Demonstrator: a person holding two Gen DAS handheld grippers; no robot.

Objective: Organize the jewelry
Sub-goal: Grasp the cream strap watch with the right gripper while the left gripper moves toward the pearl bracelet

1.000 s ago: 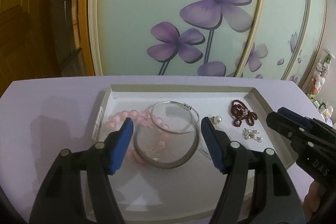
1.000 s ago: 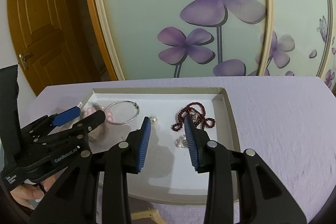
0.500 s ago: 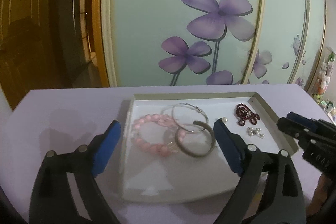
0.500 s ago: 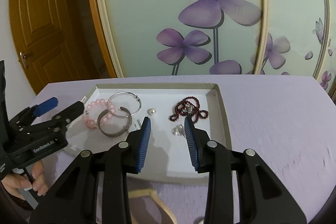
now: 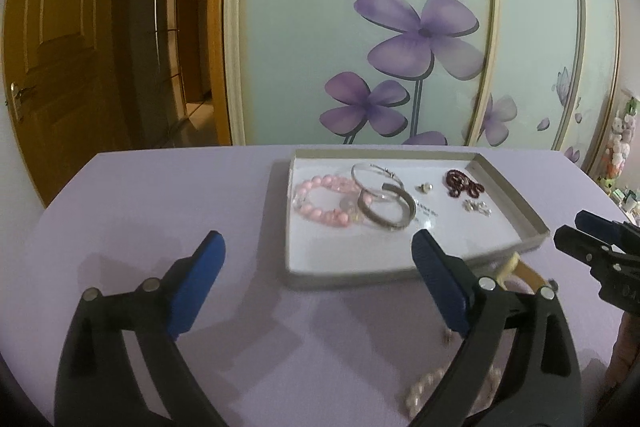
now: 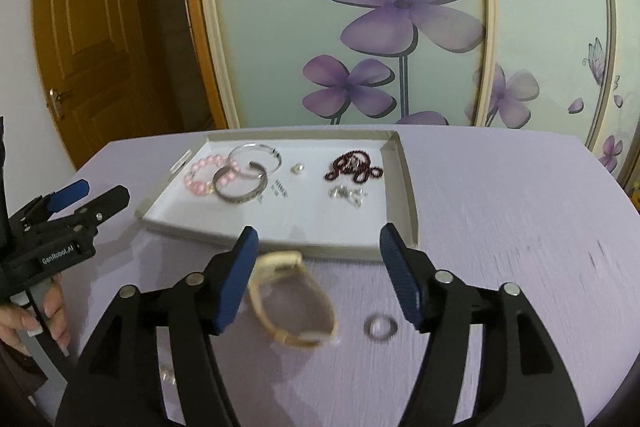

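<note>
Purple cloth now shows between both grippers, left (image 5: 318,279) & right (image 6: 318,277), pulled back off tray (image 6: 410,203) w/ jaws just widened, nothing held, so bracelets (image 6: 240,177) are placed; watch (image 6: 294,301), ring (image 6: 383,327), pearls (image 5: 430,383) remain outside, prob next.

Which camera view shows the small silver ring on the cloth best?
The right wrist view: the silver ring lies in plain sight on the purple cloth, right of the gold watch. The left wrist view does not show it.
</note>
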